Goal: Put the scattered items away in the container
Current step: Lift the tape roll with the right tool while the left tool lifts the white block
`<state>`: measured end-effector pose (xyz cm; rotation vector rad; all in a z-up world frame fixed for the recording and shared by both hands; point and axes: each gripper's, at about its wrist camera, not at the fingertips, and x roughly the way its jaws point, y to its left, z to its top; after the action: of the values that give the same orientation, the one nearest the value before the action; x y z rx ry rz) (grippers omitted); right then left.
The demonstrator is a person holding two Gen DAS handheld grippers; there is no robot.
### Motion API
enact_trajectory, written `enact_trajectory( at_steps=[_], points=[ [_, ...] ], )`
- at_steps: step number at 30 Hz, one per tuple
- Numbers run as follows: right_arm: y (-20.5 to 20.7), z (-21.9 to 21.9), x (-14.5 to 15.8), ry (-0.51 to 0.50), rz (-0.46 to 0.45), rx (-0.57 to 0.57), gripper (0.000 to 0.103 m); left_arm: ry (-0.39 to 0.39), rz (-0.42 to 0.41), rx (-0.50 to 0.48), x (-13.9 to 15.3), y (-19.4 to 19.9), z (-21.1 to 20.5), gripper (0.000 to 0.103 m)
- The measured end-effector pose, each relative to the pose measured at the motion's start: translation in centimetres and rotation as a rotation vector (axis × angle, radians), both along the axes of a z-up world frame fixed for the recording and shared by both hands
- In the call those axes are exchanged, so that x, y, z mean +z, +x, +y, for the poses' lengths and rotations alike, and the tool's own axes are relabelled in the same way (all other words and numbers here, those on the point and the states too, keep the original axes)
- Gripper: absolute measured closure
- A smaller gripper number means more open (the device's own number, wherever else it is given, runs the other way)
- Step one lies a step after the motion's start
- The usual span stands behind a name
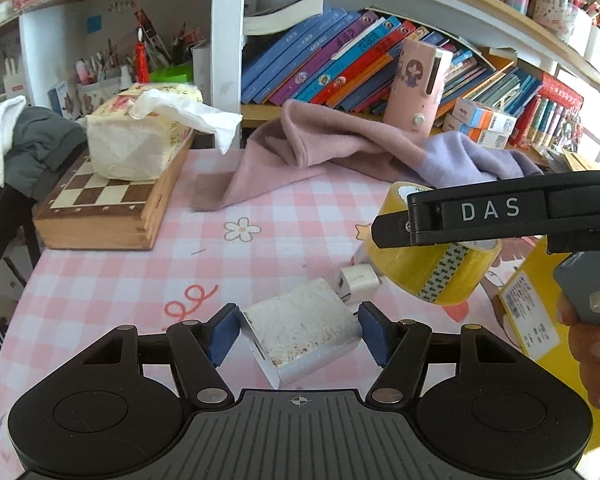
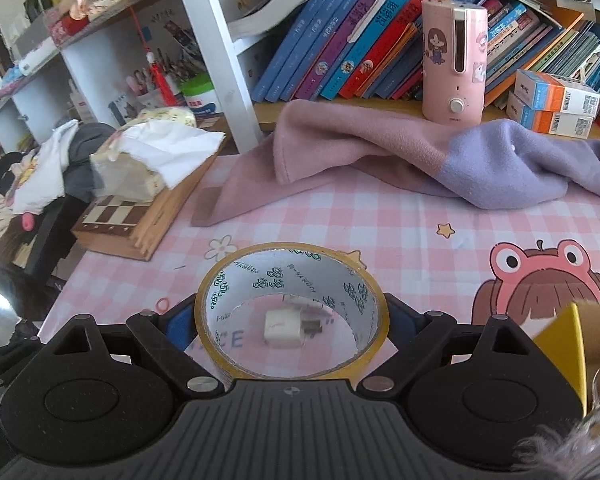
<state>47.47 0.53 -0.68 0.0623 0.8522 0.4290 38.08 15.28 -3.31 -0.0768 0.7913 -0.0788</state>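
Observation:
In the left wrist view my left gripper (image 1: 299,322) is shut on a scuffed white block (image 1: 300,336), which hangs tilted between the blue pads above the pink checked tablecloth. My right gripper (image 2: 290,320) is shut on a yellow tape roll (image 2: 220,280), pads on its outer sides. From the left wrist view that right gripper (image 1: 388,232) comes in from the right, with the tape roll (image 1: 432,272) hanging under it. A small white charger plug (image 1: 358,280) lies on the cloth below, and shows through the roll as the plug (image 2: 284,328). A yellow box (image 1: 540,312) sits at the right, its corner (image 2: 564,344) near the right gripper.
A wooden chessboard box (image 1: 100,216) with a tissue pack (image 1: 140,136) stands at the back left by the table's edge. A pink and purple cloth (image 2: 380,152) lies across the back. Behind it are a pink appliance (image 2: 454,60), orange-blue cartons (image 2: 552,104) and a bookshelf.

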Motion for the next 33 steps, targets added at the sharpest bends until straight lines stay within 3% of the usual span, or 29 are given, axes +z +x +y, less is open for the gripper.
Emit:
enact_trajectory(
  at_steps=[22, 33],
  points=[
    [-9.8, -2.0, 1.4, 0.016, -0.009, 0.005, 0.012, -0.05, -0.014, 0.017, 2.0, -9.1, 0.5, 0.038],
    [-16.6, -3.7, 2.1, 0.016, -0.017, 0.005, 0.012, -0.085, -0.03, -0.001, 2.9, -14.9, 0.5, 0.038]
  ],
)
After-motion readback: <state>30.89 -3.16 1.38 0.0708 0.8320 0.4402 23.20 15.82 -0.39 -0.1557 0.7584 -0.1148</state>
